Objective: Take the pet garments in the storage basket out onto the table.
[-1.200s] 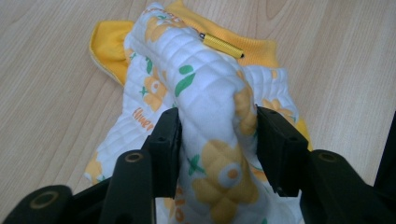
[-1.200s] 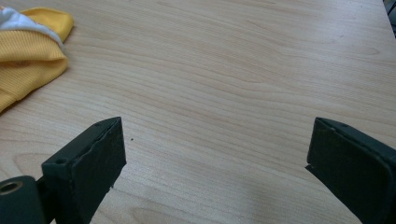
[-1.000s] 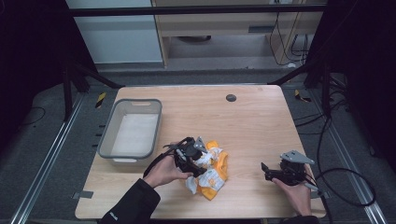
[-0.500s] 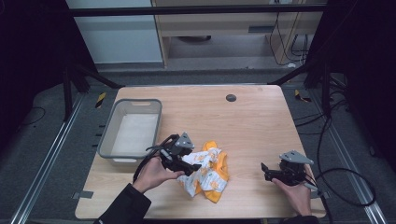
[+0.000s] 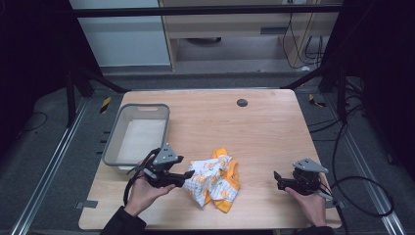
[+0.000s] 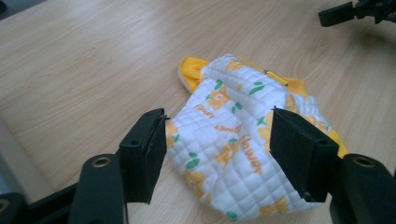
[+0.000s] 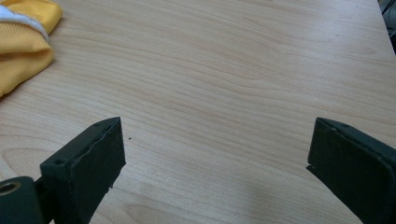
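The left tongs (image 6: 217, 154), just opening, straddle the crumpled white-and-yellow quilted floral cloth (image 5: 214, 180) to regrasp it; the right tongs (image 7: 217, 154) wait wide open, empty, above the wooden worktop (image 5: 254, 127).

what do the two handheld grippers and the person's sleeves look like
Both the left gripper and the right gripper are black, each topped by a grey three-cornered plate and ending in two flat, rectangular black jaws with dark pads. A black cable trails from each. The person wears dark long sleeves, and both hands are bare.
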